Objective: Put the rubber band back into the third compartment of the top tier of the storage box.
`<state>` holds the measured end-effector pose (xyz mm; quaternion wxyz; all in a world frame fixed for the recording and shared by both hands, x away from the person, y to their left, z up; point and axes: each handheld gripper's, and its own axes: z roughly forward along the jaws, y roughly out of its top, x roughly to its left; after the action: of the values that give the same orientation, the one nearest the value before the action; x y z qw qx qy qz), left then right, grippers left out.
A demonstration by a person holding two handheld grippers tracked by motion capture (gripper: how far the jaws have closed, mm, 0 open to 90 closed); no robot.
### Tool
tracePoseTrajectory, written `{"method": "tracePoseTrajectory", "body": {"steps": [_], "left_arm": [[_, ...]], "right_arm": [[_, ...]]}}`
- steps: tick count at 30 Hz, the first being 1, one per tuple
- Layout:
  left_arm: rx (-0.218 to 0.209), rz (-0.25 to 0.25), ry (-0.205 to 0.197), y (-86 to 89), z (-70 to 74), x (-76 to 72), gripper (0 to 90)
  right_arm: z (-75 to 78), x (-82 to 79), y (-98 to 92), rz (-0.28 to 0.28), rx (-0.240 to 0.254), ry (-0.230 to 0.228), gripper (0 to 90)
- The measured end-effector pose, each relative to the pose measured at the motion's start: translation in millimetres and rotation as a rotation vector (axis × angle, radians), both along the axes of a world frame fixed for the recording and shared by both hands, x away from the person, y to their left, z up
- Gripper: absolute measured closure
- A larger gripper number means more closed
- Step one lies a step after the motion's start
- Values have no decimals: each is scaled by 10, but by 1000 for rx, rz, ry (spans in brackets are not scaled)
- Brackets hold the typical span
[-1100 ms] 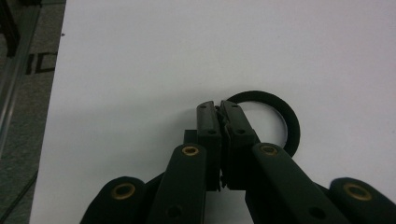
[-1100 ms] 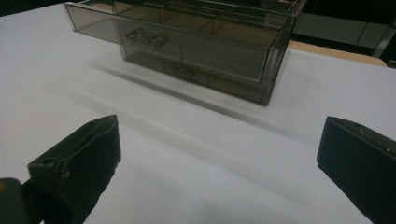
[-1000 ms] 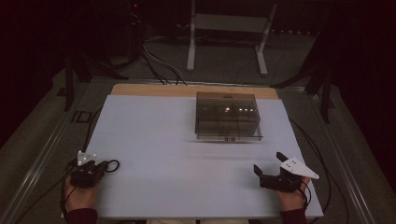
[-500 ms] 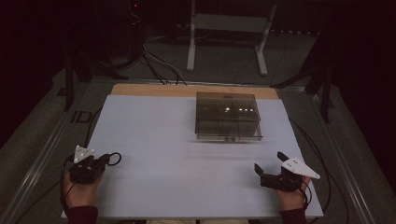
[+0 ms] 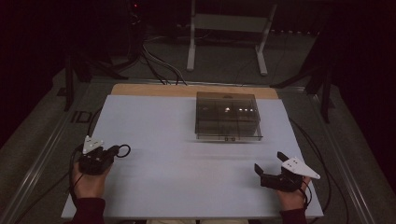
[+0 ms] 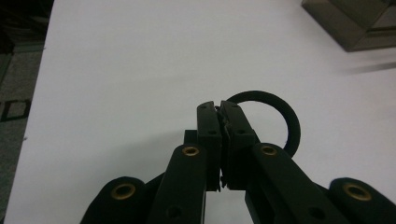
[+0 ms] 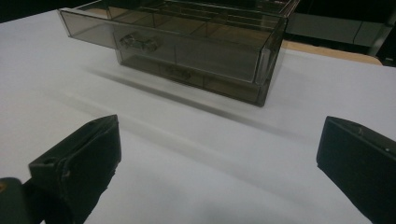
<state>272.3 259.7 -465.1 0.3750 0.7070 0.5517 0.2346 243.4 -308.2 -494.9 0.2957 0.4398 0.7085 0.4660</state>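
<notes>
The left gripper (image 5: pixel 111 152) pinches a black ring (image 6: pixel 274 116) by its rim, low over the white table (image 5: pixel 177 163) at the near left. That thin grip could let the ring swing or slip out in transit. The right gripper (image 5: pixel 271 164) rests at the near right, jaws wide and empty. Farther back, the smoky drawer box (image 5: pixel 227 115) has its top drawer (image 7: pixel 163 39) partly out; a nudge could slide the light box.

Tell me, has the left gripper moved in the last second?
Yes. The left gripper, shut on a black ring, slid slightly forward along the table's left edge.
</notes>
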Motion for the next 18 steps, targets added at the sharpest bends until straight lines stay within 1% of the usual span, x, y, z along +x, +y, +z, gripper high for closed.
{"method": "tracePoseTrajectory", "body": {"steps": [3,6,18], "left_arm": [[0,-8,-4,-27,20,19,889],[-1,-23,-10,-98,59,59,889],[1,-71,-20,-296,133,187,889]], "right_arm": [[0,0,0,0,0,0,3],[0,1,2,-2,1,1,3],[-4,4,-1,0,3,4,3]]}}
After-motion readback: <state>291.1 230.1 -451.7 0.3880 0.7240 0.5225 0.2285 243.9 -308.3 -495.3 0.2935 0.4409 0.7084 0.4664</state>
